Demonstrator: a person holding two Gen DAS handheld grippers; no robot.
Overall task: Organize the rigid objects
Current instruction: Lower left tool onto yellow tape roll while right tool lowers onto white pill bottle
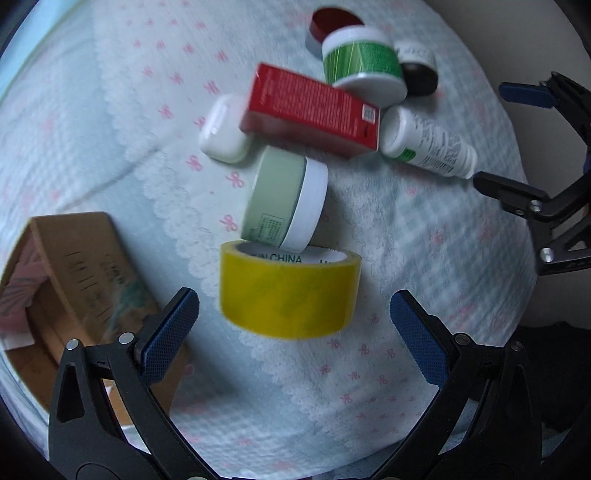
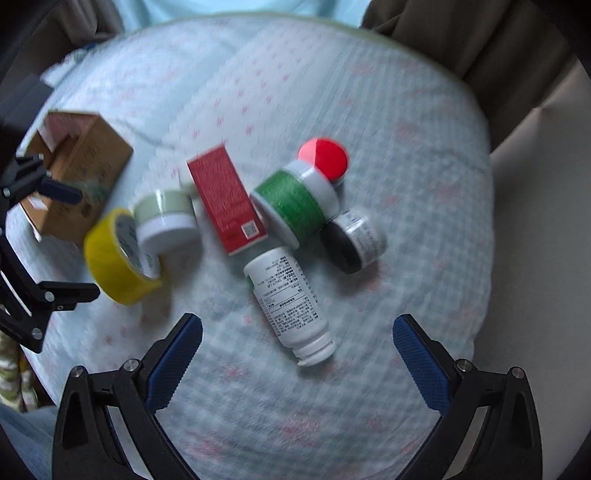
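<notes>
A yellow tape roll (image 1: 290,290) lies on the bed just ahead of my open, empty left gripper (image 1: 293,334). A pale green jar (image 1: 284,201) leans on it. Behind lie a red box (image 1: 314,109), a white case (image 1: 225,129), a green-labelled jar (image 1: 364,62), a red-lidded jar (image 1: 330,24), a dark jar (image 1: 419,70) and a white bottle (image 1: 428,142). My right gripper (image 2: 297,360) is open and empty, just short of the white bottle (image 2: 290,301). The right wrist view also shows the tape (image 2: 118,256), red box (image 2: 225,199) and green-labelled jar (image 2: 295,205).
An open cardboard box (image 1: 79,273) stands left of the tape, also in the right wrist view (image 2: 79,181). The bed cover (image 1: 424,258) is pale blue with pink bows. The right gripper shows at the right edge of the left wrist view (image 1: 524,144). Brown fabric (image 2: 480,44) lies beyond the bed.
</notes>
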